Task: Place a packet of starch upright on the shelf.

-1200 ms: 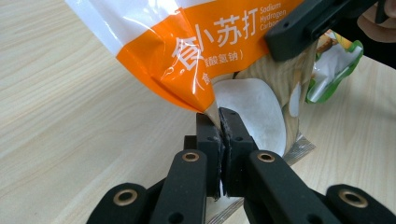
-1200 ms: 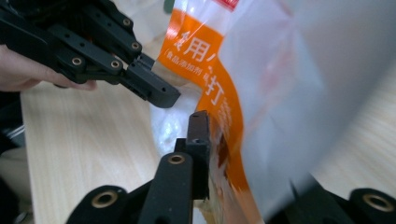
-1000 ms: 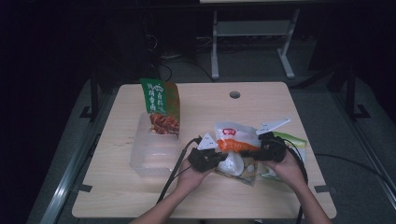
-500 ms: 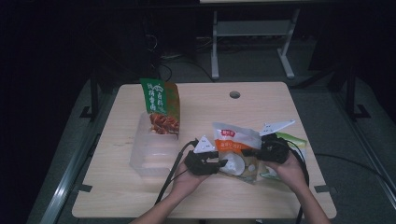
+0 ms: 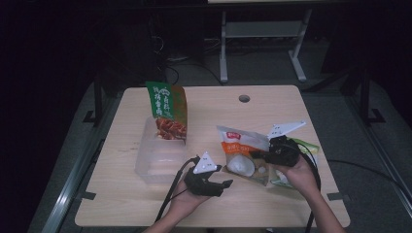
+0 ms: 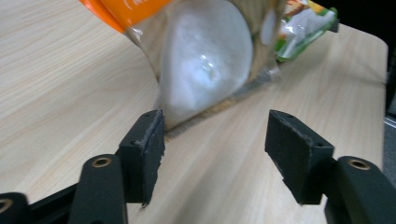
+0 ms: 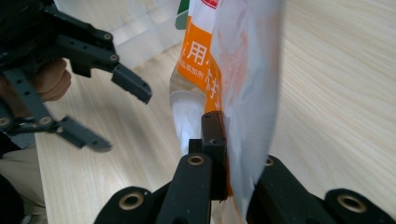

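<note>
Right claw (image 5: 260,156) pinches the pouch (image 5: 243,148); left claw (image 5: 221,180), wide open and empty, waits at seven o'clock. Best grip the near corner squarely.

Counts: one tabletop (image 5: 145,213). One clear plastic container (image 5: 158,158). Three snack bags: one green bag of braised meat (image 5: 167,109) standing upright, one orange-and-white bag (image 5: 240,150) with a white round item showing through its clear window, one green-edged bag (image 5: 308,148) partly hidden under it. Two handheld grippers: left gripper (image 5: 222,187), right gripper (image 5: 256,156). Two grey three-cornered plates, one per gripper.
</note>
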Motion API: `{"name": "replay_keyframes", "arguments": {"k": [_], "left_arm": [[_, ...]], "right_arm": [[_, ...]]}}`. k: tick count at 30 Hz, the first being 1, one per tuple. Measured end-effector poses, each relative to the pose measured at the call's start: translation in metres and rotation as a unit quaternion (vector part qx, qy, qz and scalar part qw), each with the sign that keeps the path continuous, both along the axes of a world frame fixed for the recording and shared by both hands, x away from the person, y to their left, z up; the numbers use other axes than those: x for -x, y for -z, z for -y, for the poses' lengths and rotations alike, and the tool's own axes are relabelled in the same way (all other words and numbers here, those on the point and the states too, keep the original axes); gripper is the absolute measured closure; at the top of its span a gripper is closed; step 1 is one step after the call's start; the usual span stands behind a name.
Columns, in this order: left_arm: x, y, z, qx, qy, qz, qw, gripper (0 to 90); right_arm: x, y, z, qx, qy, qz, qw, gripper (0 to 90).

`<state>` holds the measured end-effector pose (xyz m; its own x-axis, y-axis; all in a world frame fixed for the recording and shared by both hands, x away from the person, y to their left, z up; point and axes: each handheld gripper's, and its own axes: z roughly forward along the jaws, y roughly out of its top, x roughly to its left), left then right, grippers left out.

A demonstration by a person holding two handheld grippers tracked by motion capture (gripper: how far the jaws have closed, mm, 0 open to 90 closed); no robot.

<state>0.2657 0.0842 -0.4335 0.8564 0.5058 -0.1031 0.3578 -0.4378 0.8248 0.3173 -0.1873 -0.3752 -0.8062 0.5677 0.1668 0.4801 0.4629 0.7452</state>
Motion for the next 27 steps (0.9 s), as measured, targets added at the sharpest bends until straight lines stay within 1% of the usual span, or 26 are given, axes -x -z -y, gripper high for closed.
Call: {"name": "replay_keyframes", "arguments": {"k": [1, 2, 3, 5, 7, 9, 10, 11, 12, 13, 14, 15, 16, 17, 21, 22, 24, 25, 26, 27], "left_arm": [[0.002, 0.001, -0.002, -0.002, 0.005, 0.007, 1.0, 35.4], [0.005, 0.001, -0.003, -0.001, 0.006, 0.01, 0.9999, 34.7], [0.007, 0.001, -0.003, -0.003, 0.008, 0.012, 0.9999, 34.1], [0.012, 0.001, -0.006, -0.01, 0.013, 0.021, 0.9996, 33.4], [0.017, 0.001, -0.008, -0.005, 0.014, 0.02, 0.9997, 33.3], [0.02, -0.001, -0.01, 0.0, 0.016, 0.018, 0.9997, 33.4], [0.022, -0.002, -0.011, -0.002, 0.02, 0.022, 0.9996, 33.3], [0.023, -0.002, -0.011, 0.001, 0.02, 0.024, 0.9995, 33.3], [0.025, -0.003, -0.012, -0.001, 0.023, 0.028, 0.9994, 33.2], [0.026, -0.003, -0.012, 0.0, 0.024, 0.031, 0.9992, 32.9], [0.027, -0.003, -0.013, -0.001, 0.023, 0.033, 0.9992, 32.8], [0.028, -0.003, -0.014, 0.002, 0.022, 0.031, 0.9993, 32.6], [0.028, -0.003, -0.015, 0.003, 0.022, 0.032, 0.9992, 32.4], [0.028, -0.002, -0.016, -0.001, 0.023, 0.034, 0.9991, 32.4], [0.029, -0.001, -0.017, 0.004, 0.019, 0.033, 0.9993, 31.8], [0.029, -0.001, -0.017, 0.006, 0.019, 0.032, 0.9993, 31.7], [0.029, -0.002, -0.018, 0.007, 0.017, 0.033, 0.9993, 31.5], [0.029, -0.002, -0.019, 0.01, 0.017, 0.031, 0.9993, 31.5], [0.03, -0.001, -0.019, 0.012, 0.017, 0.03, 0.9993, 31.5], [0.03, -0.001, -0.019, 0.011, 0.015, 0.032, 0.9993, 31.5]], "right_arm": [[-0.001, -0.001, -0.001, 0.002, -0.003, 0.001, 1.0, 89.6], [-0.002, -0.003, -0.002, 0.004, -0.004, 0.002, 1.0, 89.6], [-0.003, -0.004, -0.003, 0.004, -0.004, 0.002, 1.0, 89.6], [-0.005, -0.008, -0.006, 0.007, -0.003, 0.0, 1.0, 89.6], [-0.006, -0.011, -0.009, 0.009, -0.003, 0.004, 0.9999, 89.6], [-0.007, -0.014, -0.012, 0.005, -0.003, 0.018, 0.9998, 89.6], [-0.007, -0.015, -0.013, 0.003, -0.002, 0.014, 0.9999, 89.6], [-0.008, -0.016, -0.015, 0.001, -0.002, 0.022, 0.9998, 89.6], [-0.009, -0.018, -0.016, 0.0, 0.0, 0.018, 0.9998, 89.6], [-0.012, -0.018, -0.017, -0.001, -0.004, 0.023, 0.9997, 89.6], [-0.012, -0.02, -0.019, -0.001, -0.001, 0.019, 0.9998, 89.7], [-0.013, -0.021, -0.021, 0.0, -0.001, 0.017, 0.9999, 89.7], [-0.014, -0.022, -0.022, 0.0, -0.006, 0.023, 0.9997, 89.7], [-0.014, -0.024, -0.024, 0.0, -0.003, 0.02, 0.9998, 89.7], [-0.017, -0.028, -0.031, 0.003, -0.013, 0.029, 0.9995, 89.7], [-0.016, -0.029, -0.033, 0.002, -0.012, 0.024, 0.9996, 89.6], [-0.017, -0.032, -0.035, 0.002, -0.011, 0.024, 0.9996, 89.7], [-0.016, -0.033, -0.037, 0.002, -0.009, 0.026, 0.9996, 89.7], [-0.017, -0.033, -0.037, 0.001, -0.011, 0.031, 0.9995, 89.6], [-0.018, -0.034, -0.038, -0.002, -0.013, 0.03, 0.9995, 89.6]]}}
